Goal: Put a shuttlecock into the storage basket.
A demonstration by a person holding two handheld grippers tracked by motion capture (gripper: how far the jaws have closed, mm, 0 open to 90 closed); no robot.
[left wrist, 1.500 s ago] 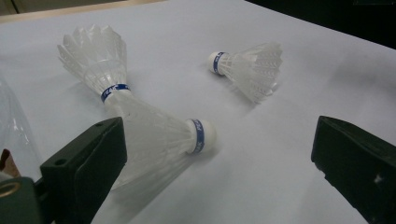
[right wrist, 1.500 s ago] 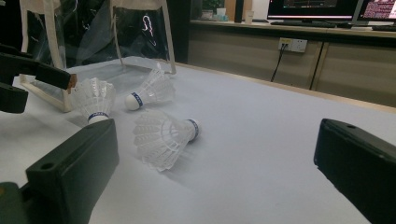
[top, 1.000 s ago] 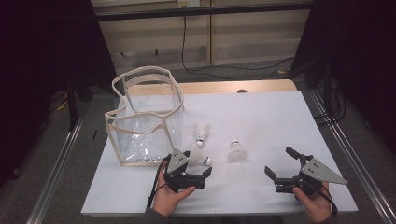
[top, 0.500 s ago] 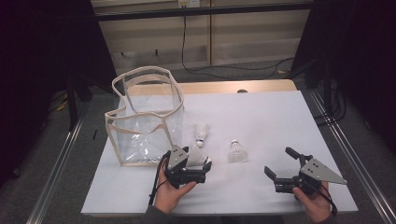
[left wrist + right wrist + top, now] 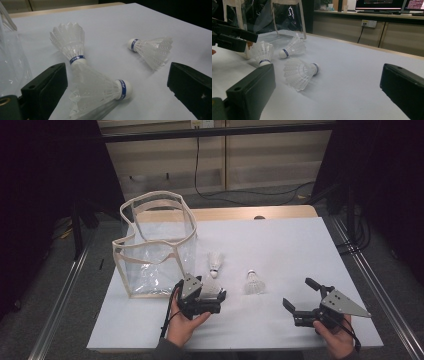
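1. High view: left gripper (image 5: 212,301) covers part of the nearest shuttlecock (image 5: 212,291) beside the clear bag (image 5: 155,247); right gripper (image 5: 299,307) gapes wide, well apart.
2. Left gripper view: jaws wide around that shuttlecock (image 5: 100,92), feathers cut off below.
3. Right gripper view: another shuttlecock (image 5: 299,72) lies ahead.

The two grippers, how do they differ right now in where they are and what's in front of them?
The left gripper sits beside the clear bag, its open jaws around a shuttlecock lying on its side. The right gripper is out near the table's right edge, away from the bag, its open jaws with nothing between them; the nearest shuttlecock lies well ahead of it. Both are hand-held, low over the white table, and open.
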